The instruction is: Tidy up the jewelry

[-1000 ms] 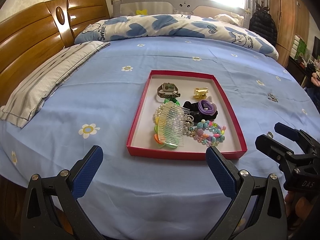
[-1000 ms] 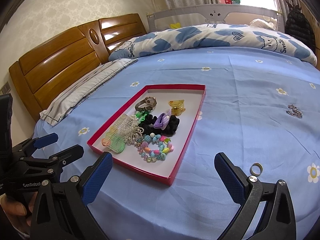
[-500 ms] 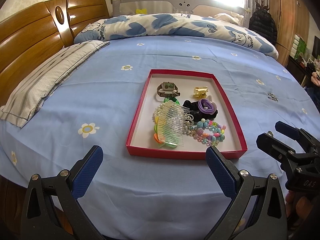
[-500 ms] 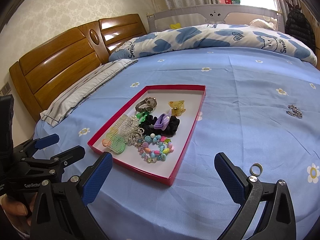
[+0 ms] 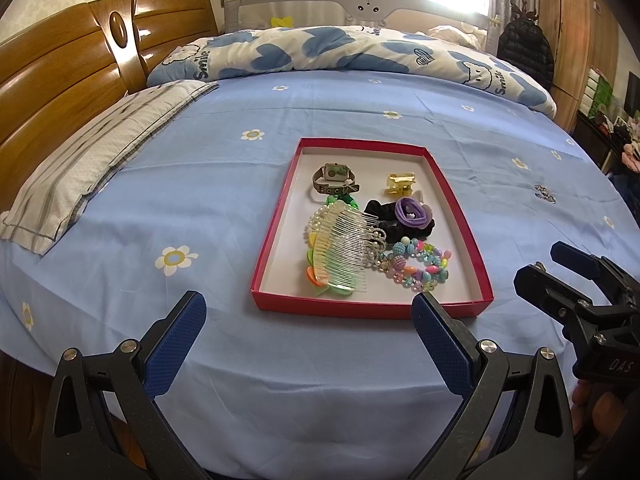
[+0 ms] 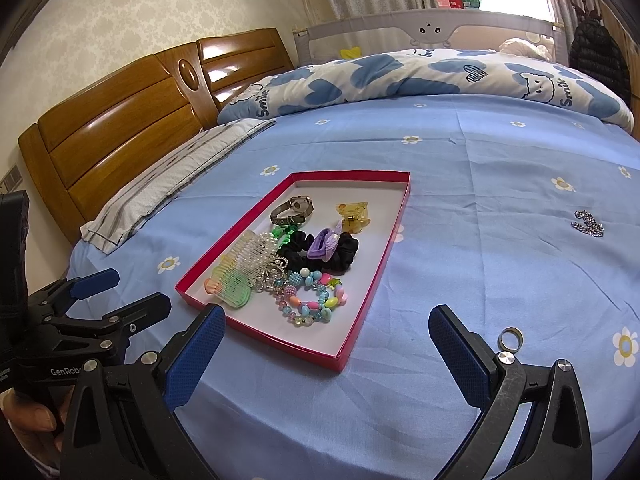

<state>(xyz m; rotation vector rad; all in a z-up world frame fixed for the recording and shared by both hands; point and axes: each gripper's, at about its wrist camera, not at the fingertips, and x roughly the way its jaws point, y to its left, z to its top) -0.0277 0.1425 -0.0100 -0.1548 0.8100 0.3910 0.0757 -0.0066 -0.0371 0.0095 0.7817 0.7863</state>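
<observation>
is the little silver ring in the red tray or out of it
Out. The ring lies on the blue sheet, right of the red tray, apart from it.

"Smile" printed in dark letters on the blue-and-white quilt (image 5: 320, 52), upper middle of both views. "DAS" on the right gripper (image 5: 576, 276), lower right of the left-wrist view. "GenRob", cut off, on the left gripper (image 6: 116, 292), lower left of the right-wrist view.

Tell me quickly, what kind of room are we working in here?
Almost certainly a home bedroom: the red tray of jewelry sits on a bed with a blue flowered sheet, a wooden headboard stands at the left, and a heart-print quilt lies rolled at the far side.
</observation>
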